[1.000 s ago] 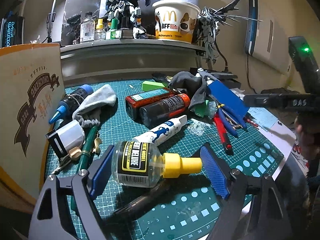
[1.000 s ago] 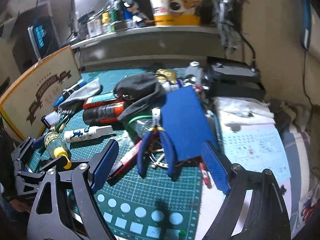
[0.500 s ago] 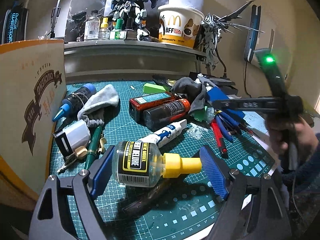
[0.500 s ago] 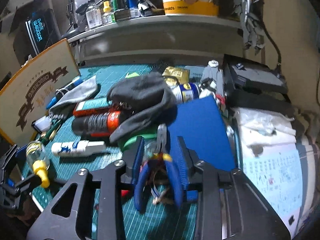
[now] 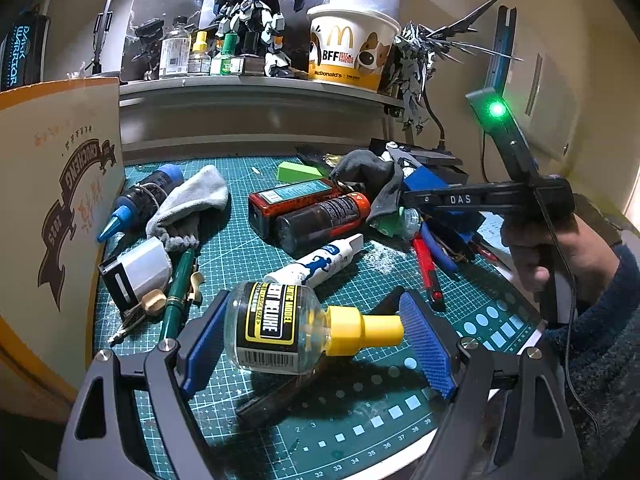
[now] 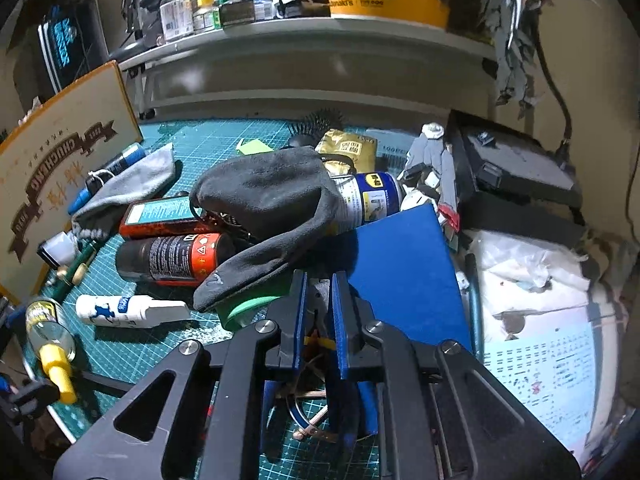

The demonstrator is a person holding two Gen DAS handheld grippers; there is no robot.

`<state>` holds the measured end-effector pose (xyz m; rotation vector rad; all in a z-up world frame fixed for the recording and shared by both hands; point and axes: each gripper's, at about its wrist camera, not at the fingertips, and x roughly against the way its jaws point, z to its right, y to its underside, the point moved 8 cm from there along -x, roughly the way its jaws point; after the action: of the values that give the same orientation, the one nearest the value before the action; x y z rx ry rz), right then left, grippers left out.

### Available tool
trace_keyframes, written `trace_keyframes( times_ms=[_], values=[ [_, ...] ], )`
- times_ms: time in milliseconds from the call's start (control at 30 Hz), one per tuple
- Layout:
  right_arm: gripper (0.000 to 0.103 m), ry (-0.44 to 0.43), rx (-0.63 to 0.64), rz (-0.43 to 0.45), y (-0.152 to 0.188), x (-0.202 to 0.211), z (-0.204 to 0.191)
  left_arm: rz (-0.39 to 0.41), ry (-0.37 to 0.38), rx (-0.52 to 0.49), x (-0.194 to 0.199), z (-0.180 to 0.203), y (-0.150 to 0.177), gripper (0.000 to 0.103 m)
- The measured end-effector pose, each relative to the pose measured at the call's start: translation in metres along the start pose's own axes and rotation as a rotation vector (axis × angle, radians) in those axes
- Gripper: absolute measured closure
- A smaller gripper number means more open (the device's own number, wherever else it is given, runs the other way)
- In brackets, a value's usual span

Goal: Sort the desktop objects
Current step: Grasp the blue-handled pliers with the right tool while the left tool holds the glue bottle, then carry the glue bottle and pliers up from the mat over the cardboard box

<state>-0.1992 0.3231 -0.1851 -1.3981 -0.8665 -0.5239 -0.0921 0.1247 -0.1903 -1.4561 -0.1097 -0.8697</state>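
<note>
My left gripper (image 5: 316, 336) is shut on a clear glue bottle (image 5: 276, 328) with a yellow cap, held sideways above the green cutting mat (image 5: 360, 432); the bottle also shows in the right wrist view (image 6: 50, 330). My right gripper (image 6: 320, 312) is closed on the blue-handled pliers (image 6: 366, 404), its blue pads gripping the metal head. The pliers lie at the mat's right side beside a blue board (image 6: 400, 276). The right gripper's body (image 5: 480, 200) shows in the left wrist view.
On the mat lie a dark sock (image 6: 264, 200), a black and orange spray can (image 6: 172, 256), a red box (image 6: 160, 216), a white tube (image 6: 124, 310), a WD-40 can (image 6: 368, 196), a grey sock (image 5: 188, 204), a green pen (image 5: 178, 284). A cardboard box (image 5: 48, 208) stands left.
My right gripper has moved forward and down over the pliers and closed from wide open to shut on them. The left gripper holds the bottle almost still.
</note>
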Motion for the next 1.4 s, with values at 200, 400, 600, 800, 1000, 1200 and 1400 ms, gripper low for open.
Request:
trace_keyframes(
  times_ms=[200, 400, 600, 800, 1000, 1200, 1400],
  values=[
    [0.091, -0.18, -0.039, -0.059, 0.018, 0.008, -0.008, 0.013, -0.005, -0.002, 0.007, -0.001, -0.003, 0.02],
    [0.08, -0.114, 0.043, -0.092, 0.03, 0.011, -0.011, 0.008, -0.001, 0.0, 0.007, -0.001, -0.004, 0.02],
    [0.081, -0.085, 0.124, -0.121, 0.034, 0.004, -0.026, 0.002, 0.004, -0.012, 0.007, 0.003, -0.004, 0.02],
    [0.08, -0.057, 0.142, -0.107, 0.037, 0.005, -0.031, 0.011, 0.001, -0.009, 0.011, 0.001, -0.007, 0.02],
    [0.091, -0.057, 0.067, -0.021, 0.032, 0.023, -0.024, 0.036, -0.016, -0.01, 0.017, -0.002, -0.014, 0.02],
    [0.091, -0.061, 0.015, 0.144, 0.019, 0.068, -0.015, 0.076, -0.023, -0.018, 0.026, -0.001, -0.023, 0.02],
    [0.091, -0.057, -0.036, 0.327, -0.009, 0.122, -0.008, 0.12, -0.029, -0.038, 0.038, 0.002, -0.04, 0.02]
  ],
)
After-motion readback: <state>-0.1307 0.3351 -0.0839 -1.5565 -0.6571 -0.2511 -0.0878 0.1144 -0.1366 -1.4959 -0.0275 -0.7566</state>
